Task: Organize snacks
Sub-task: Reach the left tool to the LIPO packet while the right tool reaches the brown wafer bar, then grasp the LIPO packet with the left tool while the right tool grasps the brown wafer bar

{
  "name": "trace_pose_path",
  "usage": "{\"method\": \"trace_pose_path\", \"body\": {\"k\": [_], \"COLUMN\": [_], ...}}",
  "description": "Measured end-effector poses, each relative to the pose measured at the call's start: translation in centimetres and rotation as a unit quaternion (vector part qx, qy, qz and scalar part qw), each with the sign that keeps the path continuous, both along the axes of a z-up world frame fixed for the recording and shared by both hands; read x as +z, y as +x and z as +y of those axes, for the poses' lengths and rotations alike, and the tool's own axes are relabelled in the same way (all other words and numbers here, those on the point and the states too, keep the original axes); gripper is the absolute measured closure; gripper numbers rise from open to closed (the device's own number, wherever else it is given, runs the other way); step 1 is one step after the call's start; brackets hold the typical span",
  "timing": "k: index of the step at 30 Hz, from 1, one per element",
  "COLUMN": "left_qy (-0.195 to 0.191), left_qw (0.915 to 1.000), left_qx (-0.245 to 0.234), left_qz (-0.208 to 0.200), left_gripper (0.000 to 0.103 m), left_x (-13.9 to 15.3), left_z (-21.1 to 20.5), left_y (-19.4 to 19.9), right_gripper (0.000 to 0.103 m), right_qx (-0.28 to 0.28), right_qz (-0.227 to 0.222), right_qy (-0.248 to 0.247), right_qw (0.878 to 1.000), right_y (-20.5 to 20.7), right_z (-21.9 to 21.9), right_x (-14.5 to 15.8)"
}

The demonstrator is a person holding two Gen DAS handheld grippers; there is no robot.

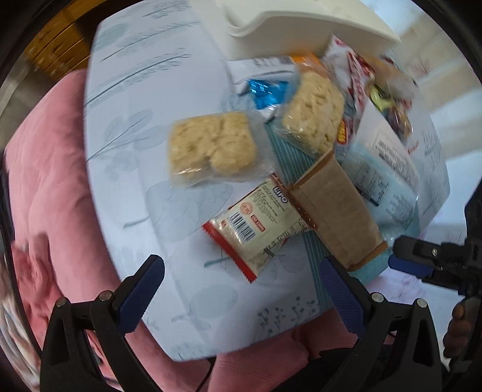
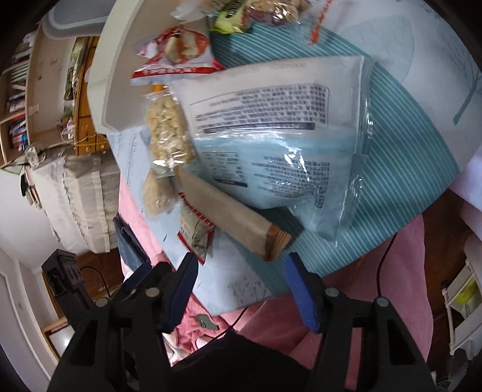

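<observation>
Snacks lie on a pale blue board [image 1: 126, 90]. A brown paper packet [image 1: 334, 208] lies nearest, also in the right wrist view [image 2: 235, 220]. A red-edged Lipo packet [image 1: 250, 229] lies beside it, partly under it. Two clear-wrapped rice cakes [image 1: 211, 147] [image 1: 313, 111] lie farther back. A large blue-white bag [image 2: 271, 138] lies to the right. My left gripper [image 1: 241, 289] is open and empty just short of the Lipo packet. My right gripper [image 2: 244, 277] is open, its jaws either side of the brown packet's near end, not touching.
A white bin [image 1: 289, 27] stands at the board's far side, also in the right wrist view [image 2: 120, 75]. More packets [image 1: 388, 96] pile near it. Pink bedding [image 1: 45, 193] surrounds the board. The right gripper [image 1: 412, 256] shows at the left view's right edge.
</observation>
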State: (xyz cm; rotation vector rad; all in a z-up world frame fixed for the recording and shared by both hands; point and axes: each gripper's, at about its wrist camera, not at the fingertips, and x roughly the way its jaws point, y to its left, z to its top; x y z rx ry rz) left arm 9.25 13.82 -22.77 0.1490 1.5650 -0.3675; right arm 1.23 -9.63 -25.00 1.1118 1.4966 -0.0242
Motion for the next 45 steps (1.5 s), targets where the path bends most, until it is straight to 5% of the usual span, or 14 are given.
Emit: {"method": "trace_pose_path", "body": {"k": [7,18,22,30,36,45], "left_qy": [0.019,0.040,0.046,0.045,0.029,0.000], "left_qw": [0.9953,0.9923,0.9914,0.9918,0.9946,0.9979], "left_qx": [-0.092,-0.116,-0.122,-0.118,-0.099,-0.064], "left_qz": [-0.025,-0.013,-0.004,-0.017,-0.010,0.008], "left_gripper": [0.002,0.013,0.027,0.042,0.053,0.054], "left_x": [-1.7,-3.7,-4.4,-4.1,-3.7,-2.0], "left_z": [-1.6,-1.4,-1.9,-2.2,-1.4,1.1], "left_y": [-0.1,1.0,1.4,1.4,2.8,3.6], "right_gripper": [0.044,0.045,0.068,0.078,0.084,0.091], "right_qx": [-0.004,0.039,0.056,0.046,0.063,0.113], "right_qz": [0.010,-0.019,-0.023,-0.028,-0.038,-0.087], "right_qy": [-0.037,-0.024,-0.036,-0.016,-0.024,-0.075], "right_qw": [0.999,0.999,0.998,0.998,0.997,0.987], "right_y": [0.1,2.0,2.8,2.8,3.2,4.4], "right_z": [-0.1,1.5,2.1,2.2,2.6,3.8], "right_x": [-1.9,-3.1,-3.2,-2.8,-1.0,4.9]}}
